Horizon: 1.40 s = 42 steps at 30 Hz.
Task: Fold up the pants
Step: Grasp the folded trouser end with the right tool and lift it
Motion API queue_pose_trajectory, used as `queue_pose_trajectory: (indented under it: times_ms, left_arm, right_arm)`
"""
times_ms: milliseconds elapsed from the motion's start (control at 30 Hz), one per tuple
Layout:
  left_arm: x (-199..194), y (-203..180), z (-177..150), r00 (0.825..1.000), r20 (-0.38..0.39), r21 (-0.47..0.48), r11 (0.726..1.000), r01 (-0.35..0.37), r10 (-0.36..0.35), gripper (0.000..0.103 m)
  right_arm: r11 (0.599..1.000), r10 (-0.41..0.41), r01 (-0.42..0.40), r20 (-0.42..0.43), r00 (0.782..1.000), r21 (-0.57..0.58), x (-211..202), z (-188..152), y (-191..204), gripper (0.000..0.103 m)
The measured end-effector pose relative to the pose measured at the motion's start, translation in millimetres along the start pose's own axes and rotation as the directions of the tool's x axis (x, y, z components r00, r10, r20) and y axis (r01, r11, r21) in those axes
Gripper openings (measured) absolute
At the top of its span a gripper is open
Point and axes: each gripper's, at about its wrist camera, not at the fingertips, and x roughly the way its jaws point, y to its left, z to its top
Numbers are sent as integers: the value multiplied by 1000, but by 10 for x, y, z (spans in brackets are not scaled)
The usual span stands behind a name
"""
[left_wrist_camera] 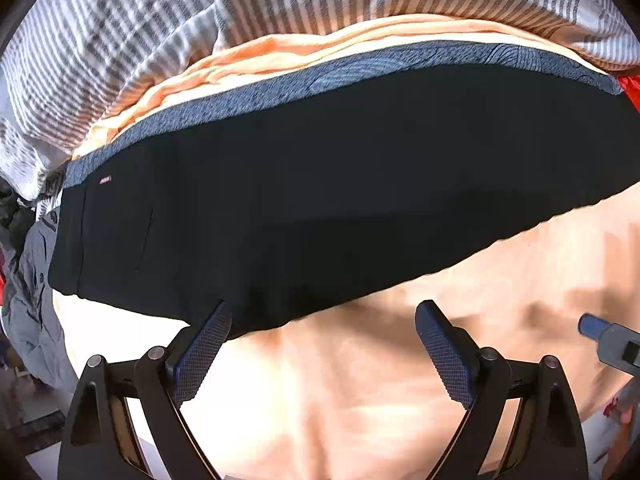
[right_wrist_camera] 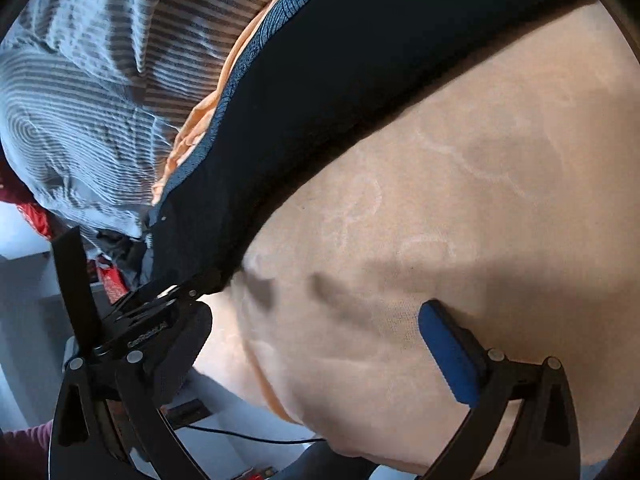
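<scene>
Black pants (left_wrist_camera: 320, 184) lie flat on the peach bed sheet (left_wrist_camera: 360, 400). Left tool (left_wrist_camera: 322, 344) and right tool (right_wrist_camera: 316, 344) both spread wide, holding nothing. Between folds, likely; next: grip an edge.

Free room: bare peach bedsheet (left_wrist_camera: 360, 392) from 3 to 6 o'clock.
Obstacle, 12 o'clock: flat black folded pants (left_wrist_camera: 320, 200).
Beyond, 11 o'clock: bunched grey-striped duvet (left_wrist_camera: 168, 40).
</scene>
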Motion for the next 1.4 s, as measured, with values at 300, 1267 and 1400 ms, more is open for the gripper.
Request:
queue_pose_trajectory:
  times_ms: [300,1267,1400]
  left_arm:
    - [-291,-544,335,997,59,32,998,49,-50,94]
    - [-217,-1363,877,990,115,16,996,85,-87,94]
    - [-185,-1351,989,989,115,-21,995,94,-91,94]
  right_arm:
    - [993,-15,-16,274,962,113,-1042,463,-306,102]
    - [950,127,-239,453,883,201,-1406,945,-1351,78]
    - [945,180,-286,482,858,156,-1450,1042,-1340,78]
